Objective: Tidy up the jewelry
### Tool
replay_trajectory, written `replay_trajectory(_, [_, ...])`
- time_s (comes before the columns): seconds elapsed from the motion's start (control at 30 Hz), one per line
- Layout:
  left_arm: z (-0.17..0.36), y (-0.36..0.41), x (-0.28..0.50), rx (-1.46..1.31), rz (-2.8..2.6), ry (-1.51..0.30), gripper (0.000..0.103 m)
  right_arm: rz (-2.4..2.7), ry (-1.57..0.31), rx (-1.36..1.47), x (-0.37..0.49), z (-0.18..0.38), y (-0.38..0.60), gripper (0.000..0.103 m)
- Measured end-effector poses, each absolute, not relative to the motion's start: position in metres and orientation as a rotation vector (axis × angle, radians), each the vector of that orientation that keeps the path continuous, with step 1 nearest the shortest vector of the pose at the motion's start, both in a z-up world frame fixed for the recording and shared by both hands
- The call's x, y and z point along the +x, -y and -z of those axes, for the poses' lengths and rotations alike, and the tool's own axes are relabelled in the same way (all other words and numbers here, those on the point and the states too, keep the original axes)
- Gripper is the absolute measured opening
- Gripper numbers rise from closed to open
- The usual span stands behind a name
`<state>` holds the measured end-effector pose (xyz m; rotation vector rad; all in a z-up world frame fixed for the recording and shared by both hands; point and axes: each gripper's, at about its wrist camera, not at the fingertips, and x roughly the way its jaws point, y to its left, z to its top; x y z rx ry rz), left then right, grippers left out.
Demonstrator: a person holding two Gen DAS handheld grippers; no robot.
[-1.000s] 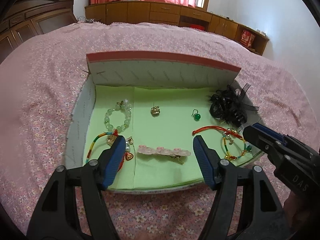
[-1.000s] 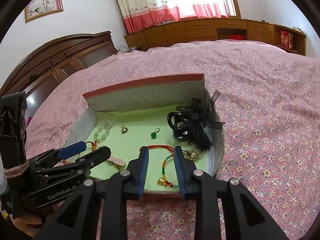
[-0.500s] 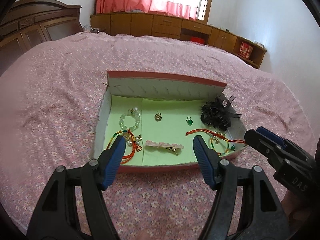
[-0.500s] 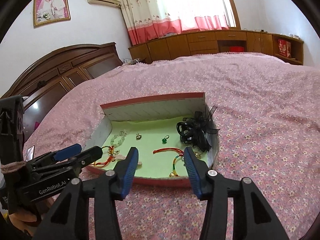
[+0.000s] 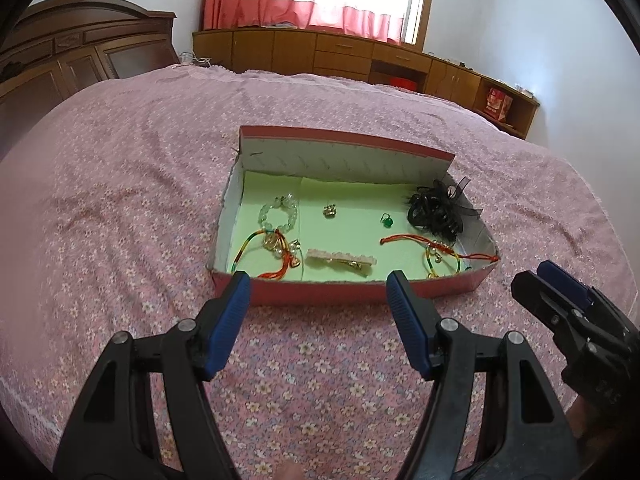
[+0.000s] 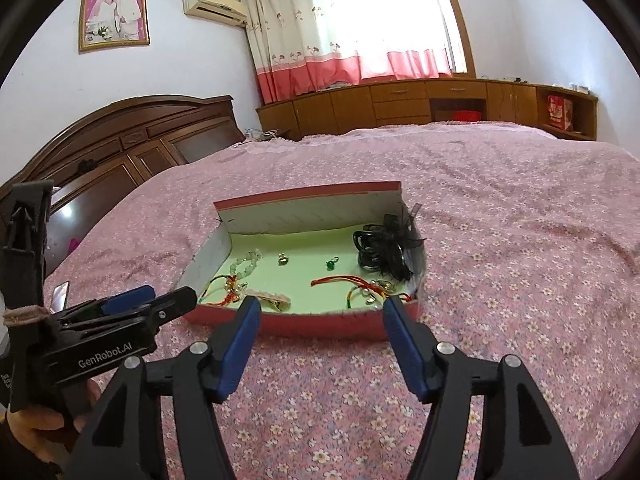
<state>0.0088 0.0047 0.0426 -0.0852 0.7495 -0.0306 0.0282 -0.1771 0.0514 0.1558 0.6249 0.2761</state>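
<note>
The red box (image 5: 352, 294) sits on the bed just ahead of both tools, its green floor keeping the jewelry spread out and apart – a pale bead bracelet (image 5: 279, 216) ahead of the left tool (image 5: 318, 292), a black hair clip (image 5: 436, 210) beyond the right tool (image 6: 320, 316), a pink hair clip (image 5: 342, 259) between. The left tool's jaws stand wide and hold nothing; the right tool's are opening, also with nothing between them – likely a finished layout
</note>
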Motion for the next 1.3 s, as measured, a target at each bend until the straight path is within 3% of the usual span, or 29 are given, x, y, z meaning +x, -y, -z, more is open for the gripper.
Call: replay_trajectory(1.3, [-0.043,0.005,0.001,-0.058,0.050,-0.727,0.062,-0.249,-0.643,0.153,0.023,-0.041,0.179,0.066])
